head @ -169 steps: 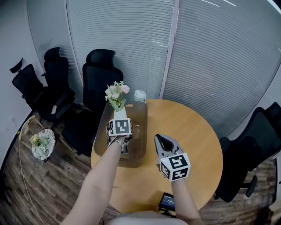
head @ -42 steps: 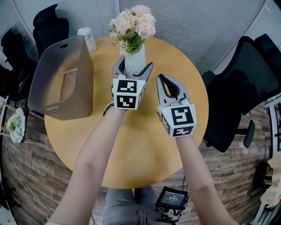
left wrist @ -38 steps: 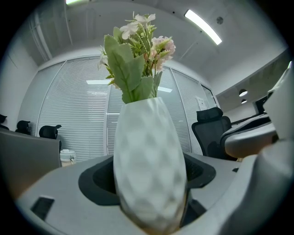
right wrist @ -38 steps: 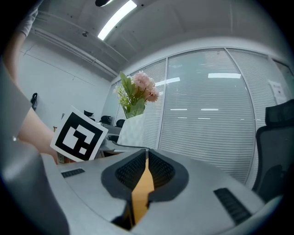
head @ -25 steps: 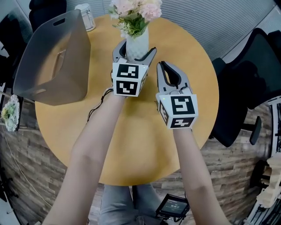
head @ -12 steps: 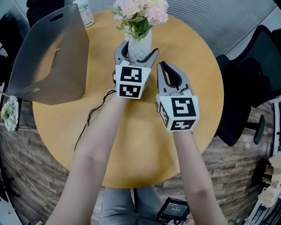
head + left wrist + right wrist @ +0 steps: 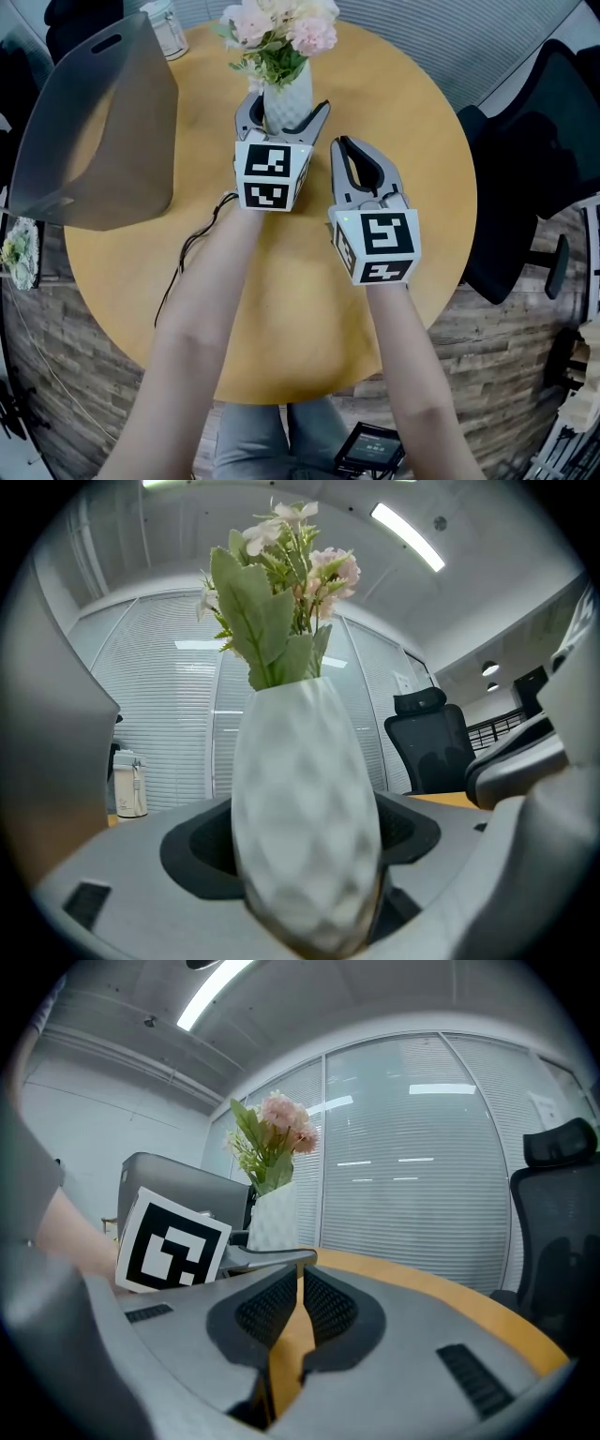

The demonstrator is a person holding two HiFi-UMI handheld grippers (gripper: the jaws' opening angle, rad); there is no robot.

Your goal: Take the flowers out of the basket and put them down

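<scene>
Judging by the grip, the risk is a tip-over: if the left gripper lets go before the vase sits flat on the table, the top-heavy flowers could topple it. Both forearms reach out level over the table. The right gripper is empty, its jaws all but closed. Beside it, the left gripper's jaws stand wide, clamped on the vase's belly. The basket stands apart, far left.

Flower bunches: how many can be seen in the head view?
2. One pink-and-white bunch stands in the white dimpled vase gripped by the left tool; another small pale bunch sits beyond the round wooden table's left edge. Others may be hidden.
</scene>
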